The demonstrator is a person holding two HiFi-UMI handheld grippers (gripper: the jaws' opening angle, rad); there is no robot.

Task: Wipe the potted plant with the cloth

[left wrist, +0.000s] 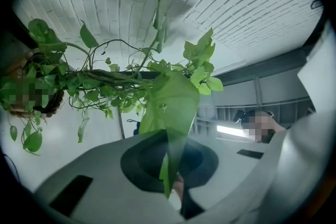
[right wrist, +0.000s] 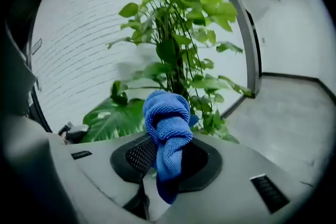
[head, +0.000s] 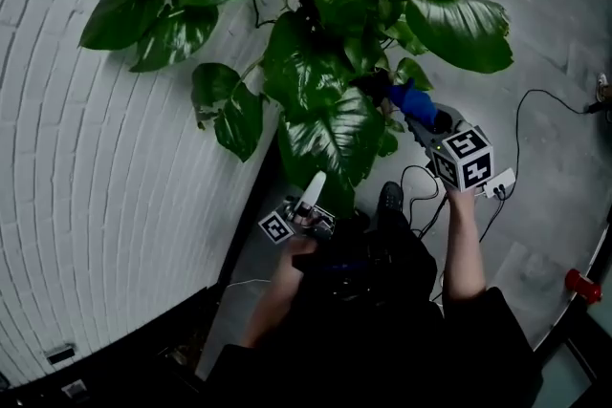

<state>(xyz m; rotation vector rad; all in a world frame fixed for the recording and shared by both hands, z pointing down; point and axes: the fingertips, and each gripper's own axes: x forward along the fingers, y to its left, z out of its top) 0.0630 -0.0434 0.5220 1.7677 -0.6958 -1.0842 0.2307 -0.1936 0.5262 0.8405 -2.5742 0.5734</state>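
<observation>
The potted plant point(head: 330, 33) stands on the floor point(head: 555, 215) beside a white brick wall point(head: 105, 205) at the left. Its broad glossy foliage spreads across the far half of the head view and hides the pot. The left gripper point(head: 314, 186) is on the near side of the plant, close to the middle, and points up into the lower foliage. Its jaws are clenched on one green leaf point(left wrist: 173, 107). In the left gripper view this leaf hangs down with its narrow tip caught in the slit between them, and the rest of the vine trails away to the left against the wall. The right gripper point(head: 426, 118) reaches in from the near right, its marker cube just behind the jaws. Those jaws are clamped on the blue cloth point(right wrist: 167, 123), which is bunched into a knot-like wad standing up beyond them, with a short tail hanging below the pinch. In the head view the cloth lies right against the leaves to the right of the main stem, though whether it actually touches a leaf cannot be told. Black cables point(head: 521, 134) loop over the floor to the right of the right gripper. A small red object point(head: 581, 285) sits near the right edge.
</observation>
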